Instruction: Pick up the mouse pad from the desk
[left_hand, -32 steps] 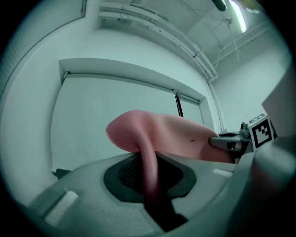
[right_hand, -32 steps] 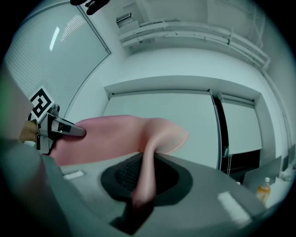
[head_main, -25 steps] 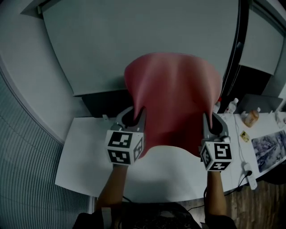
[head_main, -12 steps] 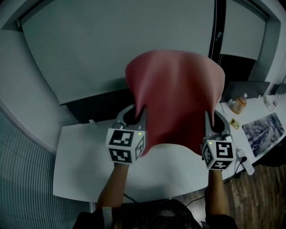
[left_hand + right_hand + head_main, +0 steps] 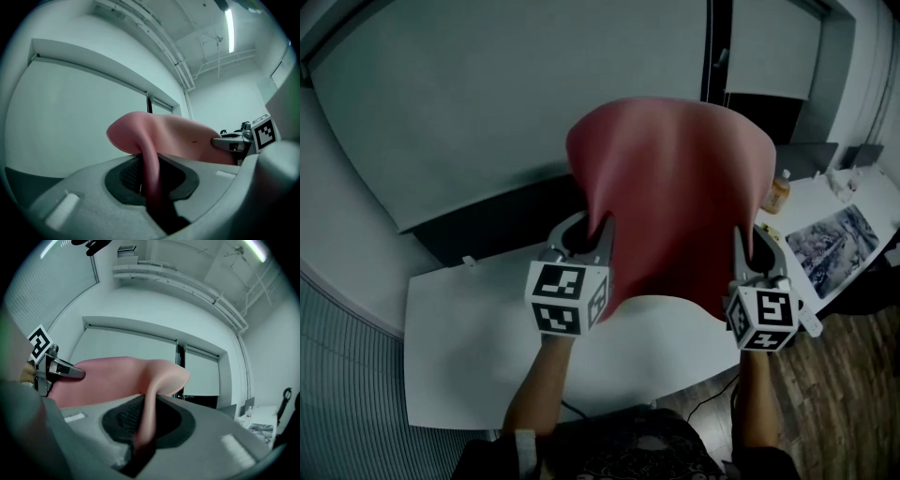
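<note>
Orange-tinted, a small bottle with a pale cap [image 5: 776, 193] stands upright at the far right of the white desk top [image 5: 459, 347], near a printed picture sheet [image 5: 830, 239]; its body looks amber all the way up, though we cannot tell what fills it. We hold the large pink, soft, flexible mouse pad [image 5: 675, 197] in the air above the desk, clear of its surface and in front of the pale wall panels. It rises from our grippers as a broad curved sheet, its top edge bowed and its two sides folding inward where they are gripped. Our left gripper [image 5: 589, 236] has its jaws pinched on the pad's left edge, the pink rim running down between the dark pads. Our right gripper [image 5: 754, 251] pinches the right edge in the same way, both grippers pointing level.
</note>
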Tool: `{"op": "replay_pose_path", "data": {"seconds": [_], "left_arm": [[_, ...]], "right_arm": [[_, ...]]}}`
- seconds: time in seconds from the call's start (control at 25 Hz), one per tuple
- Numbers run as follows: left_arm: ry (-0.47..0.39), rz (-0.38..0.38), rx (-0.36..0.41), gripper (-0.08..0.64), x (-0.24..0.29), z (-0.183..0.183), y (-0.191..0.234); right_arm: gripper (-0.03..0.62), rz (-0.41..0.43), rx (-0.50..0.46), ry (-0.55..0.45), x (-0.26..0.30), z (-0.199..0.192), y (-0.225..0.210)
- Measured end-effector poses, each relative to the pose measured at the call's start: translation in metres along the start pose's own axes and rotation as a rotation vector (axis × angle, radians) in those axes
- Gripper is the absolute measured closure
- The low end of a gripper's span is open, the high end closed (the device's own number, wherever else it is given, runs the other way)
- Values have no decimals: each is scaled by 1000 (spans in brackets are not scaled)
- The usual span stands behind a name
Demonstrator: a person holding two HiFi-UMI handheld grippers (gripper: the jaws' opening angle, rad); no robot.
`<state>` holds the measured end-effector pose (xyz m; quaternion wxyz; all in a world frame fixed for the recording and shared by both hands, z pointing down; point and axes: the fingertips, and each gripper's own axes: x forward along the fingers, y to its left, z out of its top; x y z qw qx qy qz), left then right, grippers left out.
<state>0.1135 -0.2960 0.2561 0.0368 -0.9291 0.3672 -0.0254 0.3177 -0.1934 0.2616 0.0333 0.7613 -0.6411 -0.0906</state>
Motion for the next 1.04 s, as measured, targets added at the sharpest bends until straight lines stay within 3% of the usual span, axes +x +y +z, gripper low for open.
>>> {"op": "replay_pose_path", "data": {"seconds": [0.56, 1.04], "left_arm": [[10, -124, -13, 494, 19, -10, -44], [15, -149, -20, 494, 25, -11, -48]], "right_arm": [[535, -128, -13, 46, -40, -10, -34], [535, -149, -22, 61, -43, -11, -40]]}}
